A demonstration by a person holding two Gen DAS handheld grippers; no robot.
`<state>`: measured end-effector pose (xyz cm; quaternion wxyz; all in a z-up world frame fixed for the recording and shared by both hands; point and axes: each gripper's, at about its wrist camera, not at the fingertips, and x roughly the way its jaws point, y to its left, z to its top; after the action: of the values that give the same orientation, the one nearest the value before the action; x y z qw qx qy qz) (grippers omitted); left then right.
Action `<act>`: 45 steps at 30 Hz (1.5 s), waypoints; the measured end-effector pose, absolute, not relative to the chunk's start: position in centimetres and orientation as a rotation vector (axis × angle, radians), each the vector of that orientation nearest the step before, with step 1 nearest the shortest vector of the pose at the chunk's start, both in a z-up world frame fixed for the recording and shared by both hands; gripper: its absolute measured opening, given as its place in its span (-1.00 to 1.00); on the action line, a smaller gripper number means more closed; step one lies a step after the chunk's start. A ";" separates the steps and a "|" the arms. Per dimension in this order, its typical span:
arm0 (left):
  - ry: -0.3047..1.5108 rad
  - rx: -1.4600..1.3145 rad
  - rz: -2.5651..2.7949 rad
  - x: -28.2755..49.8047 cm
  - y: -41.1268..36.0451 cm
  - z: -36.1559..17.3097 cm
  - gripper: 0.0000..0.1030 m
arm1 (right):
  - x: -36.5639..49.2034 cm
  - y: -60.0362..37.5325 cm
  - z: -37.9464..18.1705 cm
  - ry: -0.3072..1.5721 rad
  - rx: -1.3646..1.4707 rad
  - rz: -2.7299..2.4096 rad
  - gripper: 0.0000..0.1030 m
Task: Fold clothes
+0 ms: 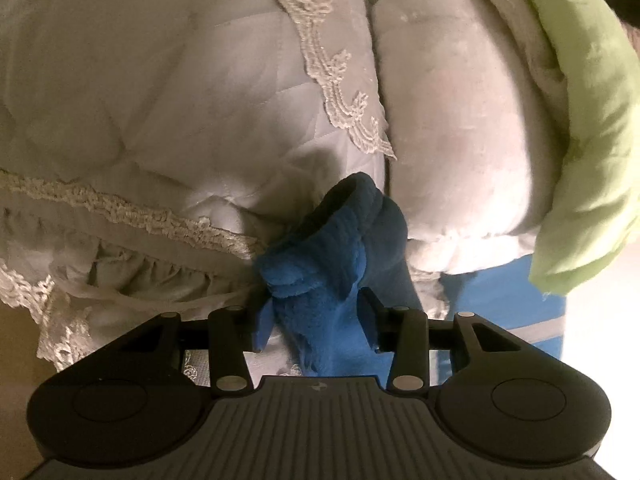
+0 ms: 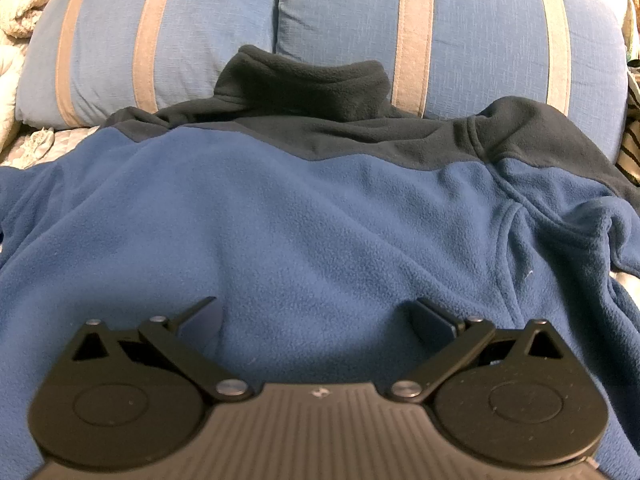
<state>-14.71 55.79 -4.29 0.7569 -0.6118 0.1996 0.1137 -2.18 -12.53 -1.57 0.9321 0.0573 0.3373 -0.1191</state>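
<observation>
A blue fleece jacket [image 2: 320,220] with a dark navy collar [image 2: 300,76] and yoke lies spread flat, back side up, on the bed. My right gripper [image 2: 316,312] hovers low over its lower back, open wide, with only flat fabric between its fingers. In the left wrist view the jacket's blue sleeve end [image 1: 320,264] with its dark cuff [image 1: 344,200] sits bunched between the fingers of my left gripper [image 1: 318,300]. A sliver of white shows beside the left pad [image 1: 262,328], so the jaws stand loosely around the sleeve rather than pressing it.
Two blue pillows with tan stripes [image 2: 160,40] [image 2: 460,40] lean behind the collar. A white quilted duvet with lace trim [image 1: 160,100] and a plush grey cushion [image 1: 460,120] fill the left wrist view. A lime green cloth [image 1: 592,120] drapes at the right. A striped cloth [image 2: 630,152] lies at the far right.
</observation>
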 end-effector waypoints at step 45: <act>0.072 -0.193 -0.363 -3.7 19.6 38.6 -0.84 | 13.3 7.8 1.8 0.580 -0.154 0.313 1.00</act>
<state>-3.69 19.64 38.60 0.9783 -0.0956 0.0356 -0.1802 13.29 7.77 1.76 0.9433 -0.0755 0.2844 0.1534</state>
